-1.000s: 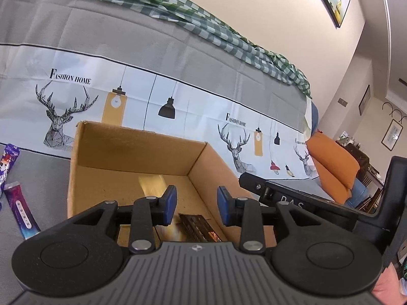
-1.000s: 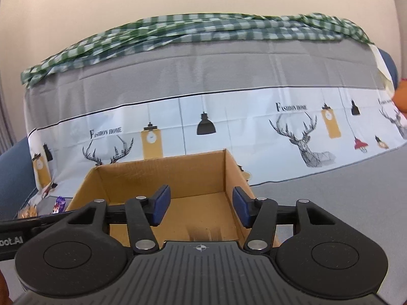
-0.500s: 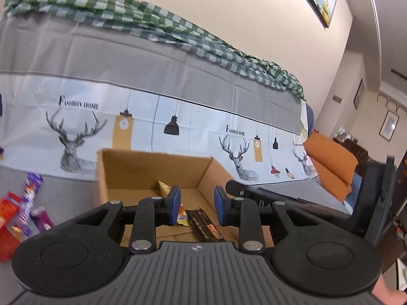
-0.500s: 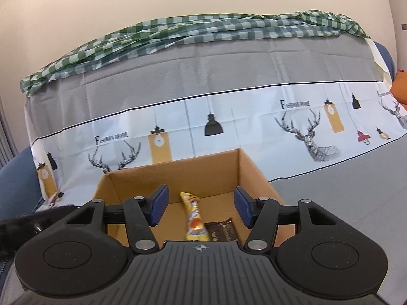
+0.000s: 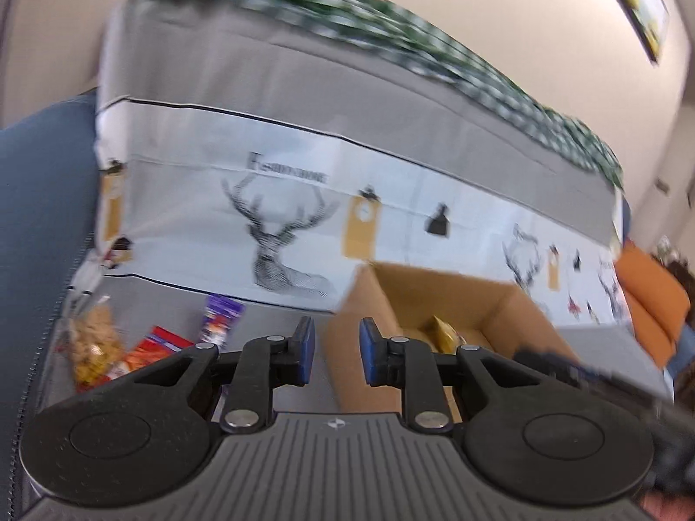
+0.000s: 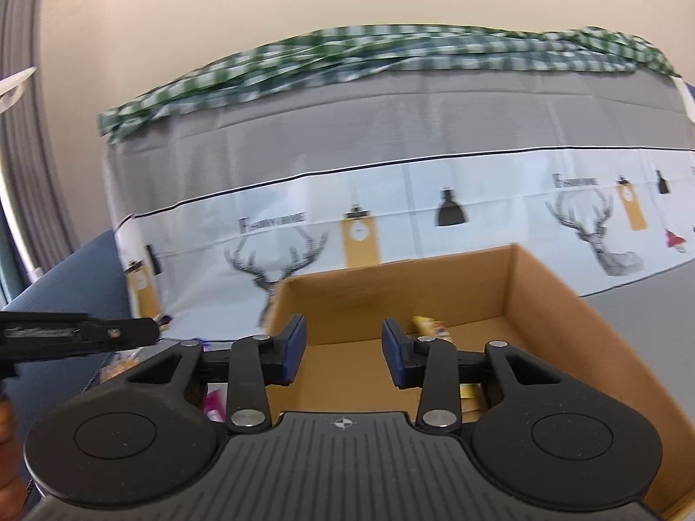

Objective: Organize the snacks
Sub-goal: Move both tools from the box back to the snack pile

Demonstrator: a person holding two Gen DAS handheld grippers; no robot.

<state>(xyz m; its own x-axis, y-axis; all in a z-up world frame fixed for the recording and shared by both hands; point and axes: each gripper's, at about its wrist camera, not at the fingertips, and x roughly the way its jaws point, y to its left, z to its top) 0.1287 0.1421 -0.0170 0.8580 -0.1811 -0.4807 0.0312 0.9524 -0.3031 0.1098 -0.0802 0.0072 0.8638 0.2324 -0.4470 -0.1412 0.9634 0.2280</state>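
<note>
Snacks (image 5: 130,347) now in left view | box (image 5: 434,295) shifted right | both claws empty, closing

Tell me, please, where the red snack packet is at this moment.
In the left wrist view, the red snack packet lies lower left on the grey cover, between the clear bag of biscuits and the purple packet.

My right gripper (image 6: 343,349) over the open cardboard box (image 6: 564,330)

Its jaws are closing with nothing between them. A yellow snack packet (image 6: 430,325) lies in the box near the back wall. Beyond stands the deer-print cover (image 6: 391,199) under a green checked cloth (image 6: 347,56). My other gripper (image 6: 78,332) pokes in at the left edge.
</note>
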